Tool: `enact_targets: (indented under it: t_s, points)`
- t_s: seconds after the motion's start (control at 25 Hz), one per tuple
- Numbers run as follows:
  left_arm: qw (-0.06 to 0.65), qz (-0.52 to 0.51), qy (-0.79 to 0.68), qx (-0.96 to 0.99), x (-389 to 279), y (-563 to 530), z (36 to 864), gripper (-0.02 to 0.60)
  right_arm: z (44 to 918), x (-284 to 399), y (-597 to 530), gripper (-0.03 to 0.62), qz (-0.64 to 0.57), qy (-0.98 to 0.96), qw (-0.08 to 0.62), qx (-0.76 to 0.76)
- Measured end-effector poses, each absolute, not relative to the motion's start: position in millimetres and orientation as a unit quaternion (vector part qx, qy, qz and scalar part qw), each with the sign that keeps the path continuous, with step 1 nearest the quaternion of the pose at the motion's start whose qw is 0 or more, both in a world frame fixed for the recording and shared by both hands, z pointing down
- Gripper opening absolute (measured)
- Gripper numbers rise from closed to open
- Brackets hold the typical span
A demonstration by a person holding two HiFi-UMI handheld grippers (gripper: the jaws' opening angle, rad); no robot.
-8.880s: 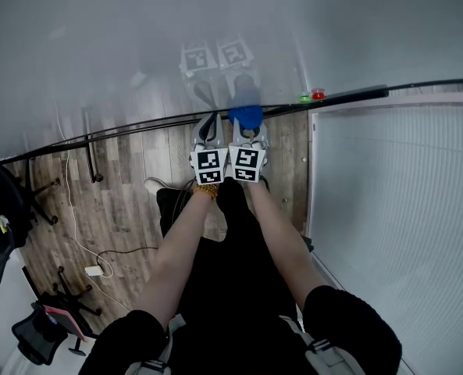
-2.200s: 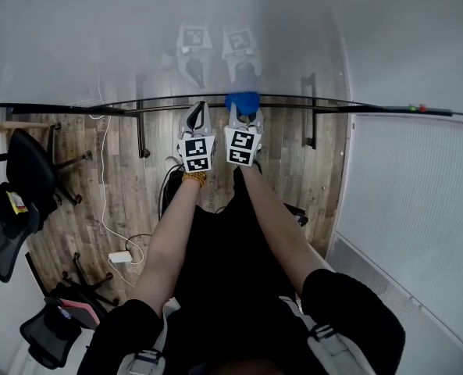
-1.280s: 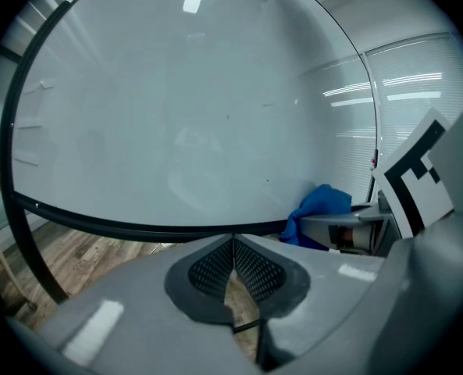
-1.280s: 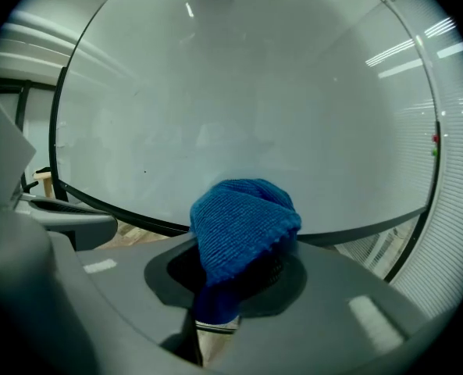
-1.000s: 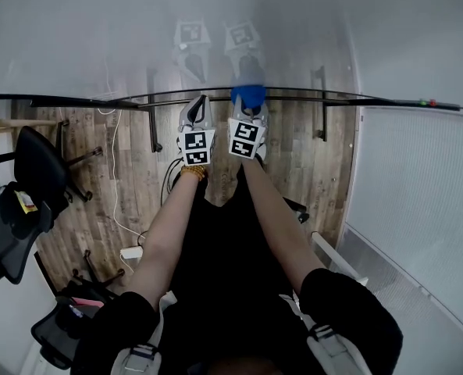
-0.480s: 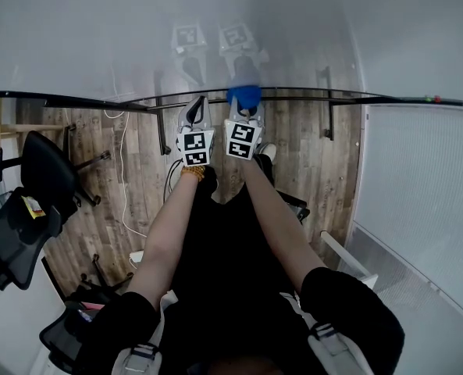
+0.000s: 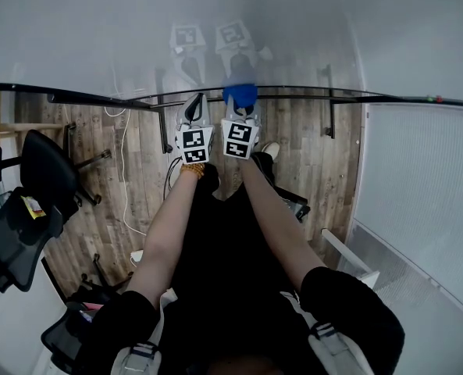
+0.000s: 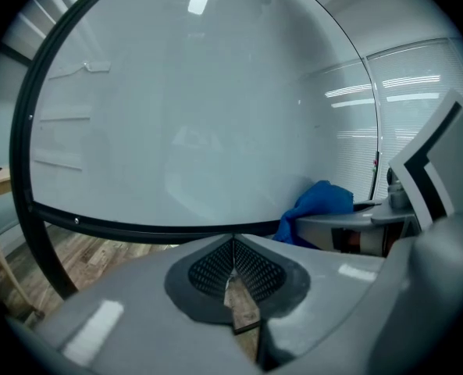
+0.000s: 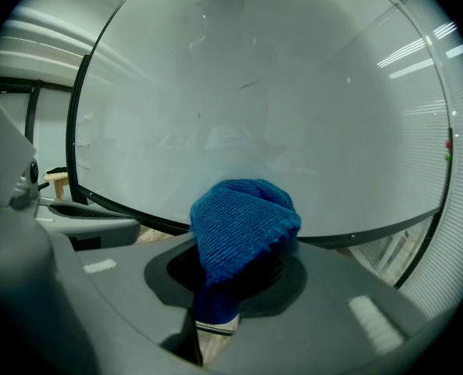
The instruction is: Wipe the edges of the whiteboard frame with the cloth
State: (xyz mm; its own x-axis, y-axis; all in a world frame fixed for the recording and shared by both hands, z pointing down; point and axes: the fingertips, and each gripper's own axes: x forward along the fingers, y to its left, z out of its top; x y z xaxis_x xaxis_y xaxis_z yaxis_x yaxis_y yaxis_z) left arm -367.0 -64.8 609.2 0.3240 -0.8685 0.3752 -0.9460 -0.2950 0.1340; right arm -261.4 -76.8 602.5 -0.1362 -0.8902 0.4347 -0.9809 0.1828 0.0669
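Observation:
A large whiteboard (image 7: 215, 22) with a thin black frame (image 7: 98, 98) fills the upper head view. My right gripper (image 7: 240, 104) is shut on a blue knitted cloth (image 7: 240, 94), which presses against the board's bottom frame edge. In the right gripper view the cloth (image 9: 243, 223) bulges out between the jaws against the frame (image 9: 387, 229). My left gripper (image 7: 195, 108) hangs just left of it, shut with nothing held, tips close to the same frame edge (image 8: 114, 226). The cloth (image 8: 318, 205) shows at the right of the left gripper view.
Below the board lies a wood-plank floor (image 7: 137, 186) with the board's black stand legs (image 7: 163, 128), a cable (image 7: 120, 209) and office chairs (image 7: 40, 178) at the left. A ribbed white panel (image 7: 418, 186) stands at the right. Two small red and green magnets (image 7: 432, 98) sit on the frame.
Both grippers with the cloth have slid along the bottom frame edge, leftward relative to the board: the stand legs and the magnets have shifted right in the view.

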Motion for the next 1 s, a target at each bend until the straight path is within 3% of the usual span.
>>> enact_targets:
  t_s: [1.0]
  points:
    - [0.162, 0.122, -0.600, 0.774, -440, -51, 612, 0.005, 601, -357, -69, 0.106, 0.122, -0.788, 0.181, 0.576]
